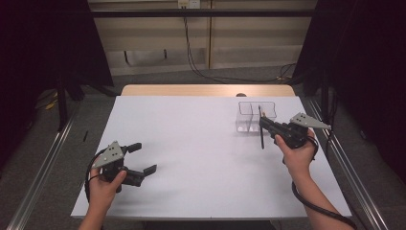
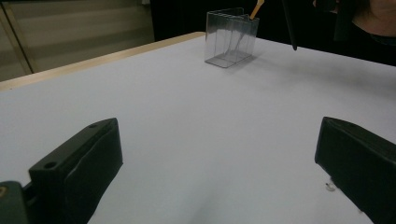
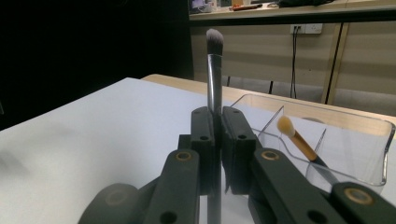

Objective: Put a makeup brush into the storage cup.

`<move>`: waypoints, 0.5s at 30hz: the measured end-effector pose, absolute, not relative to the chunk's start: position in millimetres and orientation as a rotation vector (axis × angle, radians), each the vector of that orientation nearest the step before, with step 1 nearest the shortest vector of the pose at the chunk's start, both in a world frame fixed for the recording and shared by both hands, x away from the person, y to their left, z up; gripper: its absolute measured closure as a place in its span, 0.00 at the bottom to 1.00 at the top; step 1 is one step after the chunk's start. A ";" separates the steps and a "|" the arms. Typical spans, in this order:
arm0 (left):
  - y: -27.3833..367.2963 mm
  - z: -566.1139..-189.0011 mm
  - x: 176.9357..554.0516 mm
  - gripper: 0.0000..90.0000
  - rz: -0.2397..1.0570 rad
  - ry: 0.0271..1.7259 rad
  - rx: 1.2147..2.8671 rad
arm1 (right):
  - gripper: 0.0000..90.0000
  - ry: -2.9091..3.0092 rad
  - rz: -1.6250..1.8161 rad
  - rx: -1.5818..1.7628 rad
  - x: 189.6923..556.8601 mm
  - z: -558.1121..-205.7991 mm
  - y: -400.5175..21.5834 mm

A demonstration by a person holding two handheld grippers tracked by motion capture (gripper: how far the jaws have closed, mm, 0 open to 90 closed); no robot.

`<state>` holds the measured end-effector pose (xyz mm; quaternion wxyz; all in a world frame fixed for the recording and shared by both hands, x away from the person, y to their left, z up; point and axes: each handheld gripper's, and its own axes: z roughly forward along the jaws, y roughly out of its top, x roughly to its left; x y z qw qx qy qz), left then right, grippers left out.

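High view: the right tongs (image 1: 263, 125) sit at about 2 o'clock on the white desk (image 1: 191, 158), just beside a clear plastic organizer (image 1: 249, 111) with divided compartments. Their jaws are clamped on a makeup brush (image 1: 261, 129), which stands nearly upright, its dark handle hanging down below the jaws toward the desk at the organizer's near side.

In the right gripper view the brush (image 3: 214, 79) rises between the two closed jaws, silver ferrule and grey bristle head on top. To its right at about 3 o'clock lies the organizer (image 3: 355, 126), and in one of its compartments leans a second brush (image 3: 299, 142) with a pale orange head, tilted.

The left tongs (image 1: 143, 158) rest at about 8 o'clock on the desk, well apart from the organizer, jaws spread wide with nothing between them. In the left gripper view both black jaws frame bare desk (image 2: 210, 140), and the organizer (image 2: 231, 37) stands far off at 12 o'clock.
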<state>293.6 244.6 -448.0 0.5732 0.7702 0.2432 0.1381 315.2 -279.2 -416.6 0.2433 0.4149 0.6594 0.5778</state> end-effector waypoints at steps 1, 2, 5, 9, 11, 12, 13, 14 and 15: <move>244.7 -448.0 293.6 0.01 0.323 0.570 1.805 | 0.94 1.792 1.582 1.130 315.6 -416.1 -279.2; 244.7 -448.0 293.5 0.01 0.322 0.570 1.805 | 0.94 1.788 1.585 1.129 315.9 -415.4 -279.3; 244.9 -448.1 293.4 0.01 0.321 0.570 1.803 | 0.94 1.771 1.595 1.124 317.1 -413.7 -278.6; 245.0 -448.2 293.4 0.01 0.321 0.571 1.802 | 0.94 1.751 1.604 1.122 317.9 -411.2 -277.8; 245.1 -448.1 293.4 0.01 0.323 0.569 1.808 | 0.94 1.738 1.608 1.119 318.5 -409.8 -277.9; 244.9 -448.2 293.4 0.01 0.322 0.569 1.807 | 0.94 1.727 1.615 1.119 318.7 -409.0 -277.9; 244.8 -448.2 293.5 0.01 0.324 0.569 1.808 | 0.94 1.721 1.617 1.118 319.1 -408.3 -278.2; 244.8 -448.3 293.6 0.01 0.325 0.568 1.809 | 0.94 1.709 1.619 1.122 319.4 -407.6 -278.4; 244.8 -448.3 293.6 0.01 0.323 0.568 1.809 | 0.94 1.697 1.625 1.121 319.7 -407.0 -278.9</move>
